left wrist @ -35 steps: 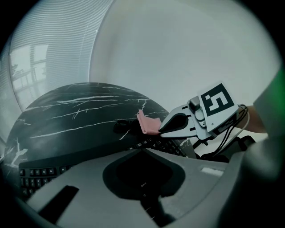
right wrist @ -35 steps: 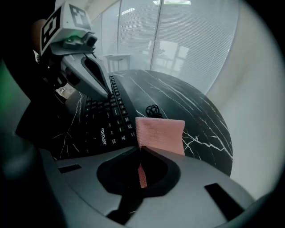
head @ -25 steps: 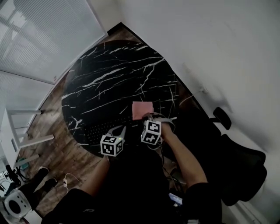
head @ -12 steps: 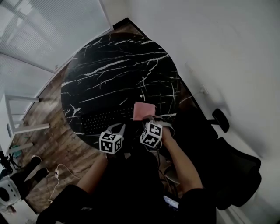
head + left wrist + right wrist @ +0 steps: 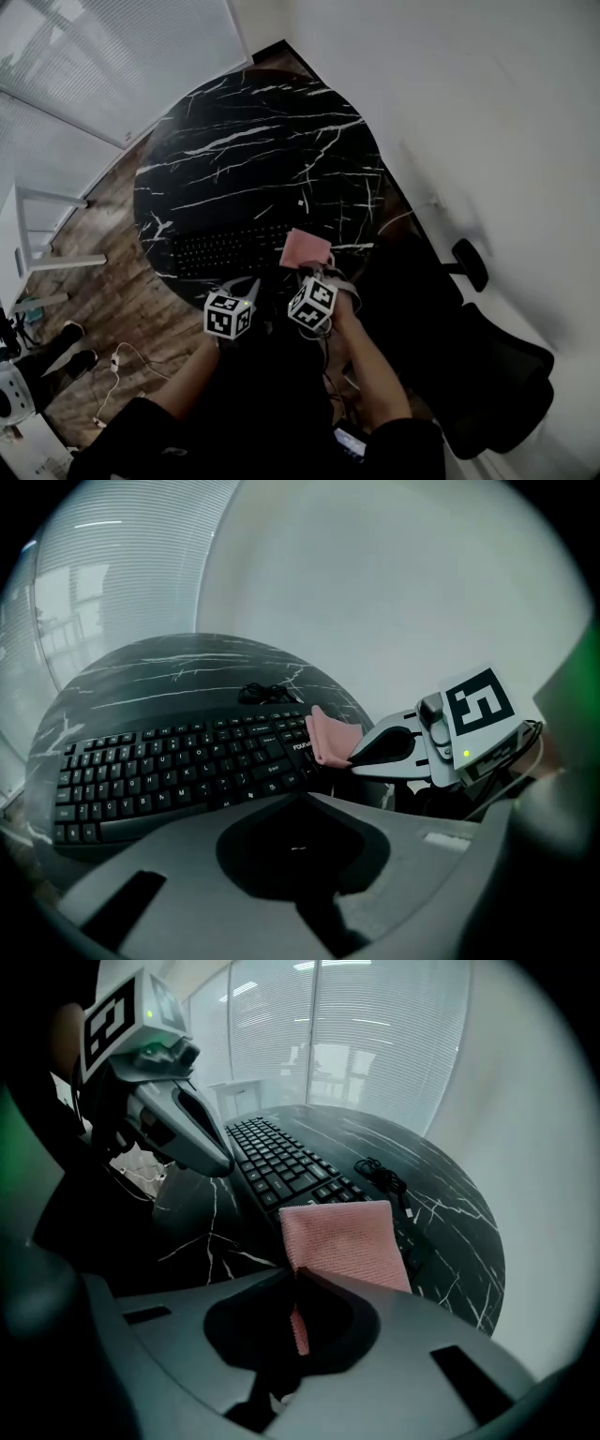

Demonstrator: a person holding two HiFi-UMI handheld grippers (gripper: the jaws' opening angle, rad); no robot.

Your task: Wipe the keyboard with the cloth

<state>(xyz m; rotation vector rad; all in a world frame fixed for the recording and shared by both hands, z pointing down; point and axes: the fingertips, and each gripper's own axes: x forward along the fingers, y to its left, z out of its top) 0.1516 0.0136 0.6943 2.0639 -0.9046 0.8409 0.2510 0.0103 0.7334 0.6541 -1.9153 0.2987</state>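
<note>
Right gripper [image 5: 295,1276] clamped on the pink cloth [image 5: 345,1239] at the right end of the keyboard [image 5: 228,249].
Lower centre, head view: left gripper [image 5: 247,284] jaws together, empty. Cloth hangs over the keyboard's right-hand keys. Keyboard lies along the near edge of the black marbled table [image 5: 267,131].

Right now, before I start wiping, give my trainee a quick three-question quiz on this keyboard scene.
1. Which gripper holds the pink cloth?
2. The cloth's far edge is over which part of the black keyboard? A) its right end B) its left end C) its middle
3. True or false: the left gripper has its jaws shut on the keyboard.
Key: 1. The right gripper, jaws shut on the cloth. 2. A. 3. False; its jaws are together with nothing between them, short of the keyboard.
</note>
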